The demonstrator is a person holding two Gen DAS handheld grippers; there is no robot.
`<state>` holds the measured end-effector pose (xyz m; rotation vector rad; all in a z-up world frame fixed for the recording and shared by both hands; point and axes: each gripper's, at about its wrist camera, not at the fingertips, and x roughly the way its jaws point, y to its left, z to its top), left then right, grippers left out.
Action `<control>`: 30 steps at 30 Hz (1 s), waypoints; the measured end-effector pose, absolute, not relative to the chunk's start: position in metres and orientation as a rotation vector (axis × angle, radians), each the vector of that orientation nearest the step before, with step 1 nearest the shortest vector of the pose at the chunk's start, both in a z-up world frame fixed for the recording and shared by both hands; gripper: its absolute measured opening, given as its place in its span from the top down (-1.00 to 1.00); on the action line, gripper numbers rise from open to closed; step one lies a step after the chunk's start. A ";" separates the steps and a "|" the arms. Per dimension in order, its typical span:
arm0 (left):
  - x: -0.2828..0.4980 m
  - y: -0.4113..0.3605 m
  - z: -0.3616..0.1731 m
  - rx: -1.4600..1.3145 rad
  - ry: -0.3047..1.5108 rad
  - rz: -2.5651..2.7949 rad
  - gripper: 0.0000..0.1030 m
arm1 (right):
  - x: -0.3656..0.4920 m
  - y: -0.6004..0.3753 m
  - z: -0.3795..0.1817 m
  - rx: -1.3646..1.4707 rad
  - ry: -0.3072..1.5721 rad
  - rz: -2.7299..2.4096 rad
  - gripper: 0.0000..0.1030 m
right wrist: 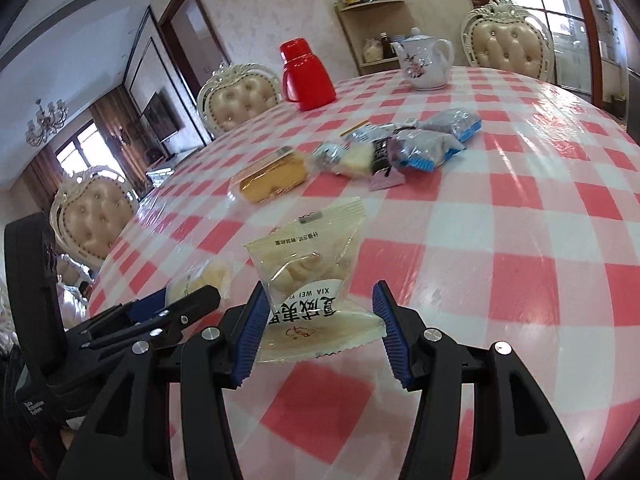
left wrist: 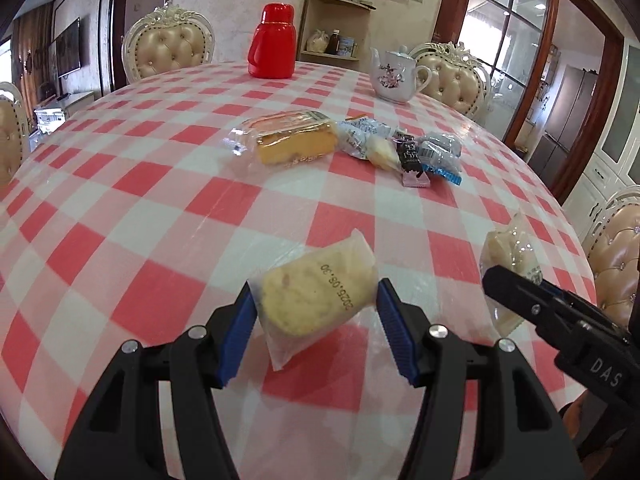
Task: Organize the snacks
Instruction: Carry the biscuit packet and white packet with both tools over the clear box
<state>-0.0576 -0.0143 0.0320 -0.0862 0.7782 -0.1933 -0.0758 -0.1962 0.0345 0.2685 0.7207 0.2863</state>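
My left gripper (left wrist: 316, 316) is shut on a clear-wrapped pale yellow bun (left wrist: 316, 300), held just above the checked tablecloth (left wrist: 160, 208) with its shadow underneath. My right gripper (right wrist: 320, 316) is shut on a see-through snack packet (right wrist: 312, 272) with printed lettering, also lifted off the table. Each gripper shows in the other's view: the right one's black fingers (left wrist: 516, 294) with its packet (left wrist: 508, 252) at the right edge, the left one's fingers (right wrist: 180, 308) with the bun (right wrist: 208, 276) at the lower left. Farther out lie a wrapped yellow cake (left wrist: 294, 140) (right wrist: 274, 176) and several small packets (left wrist: 404, 148) (right wrist: 404, 144).
A red thermos jug (left wrist: 274, 42) (right wrist: 306, 76) and a flowered white teapot (left wrist: 394, 76) (right wrist: 424, 64) stand at the far side of the round table. Padded chairs (left wrist: 168, 48) (right wrist: 508, 40) ring the table. Bare cloth lies between the grippers and the snack pile.
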 end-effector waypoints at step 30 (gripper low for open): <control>-0.185 0.105 0.042 -0.055 0.750 -0.037 -0.17 | -0.143 -0.072 0.046 0.029 0.756 0.514 -0.03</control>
